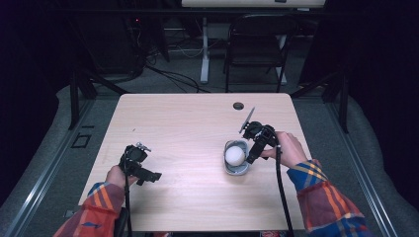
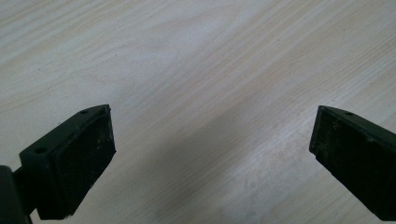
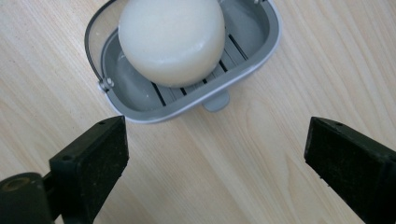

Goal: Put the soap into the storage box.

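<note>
The round white soap (image 3: 172, 41) lies in the grey soap dish (image 3: 261, 44) on the table (image 1: 188, 123), right of centre. Right gripper (image 3: 217, 163): released, jaws apart, nothing between them; its view reveals the dish's slats. Left gripper (image 2: 212, 154): released over bare wood.

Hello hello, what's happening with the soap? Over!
Both grippers open: left over bare table, right just short of the dish. Soap sits in dish, untouched. Nothing in the way.
</note>
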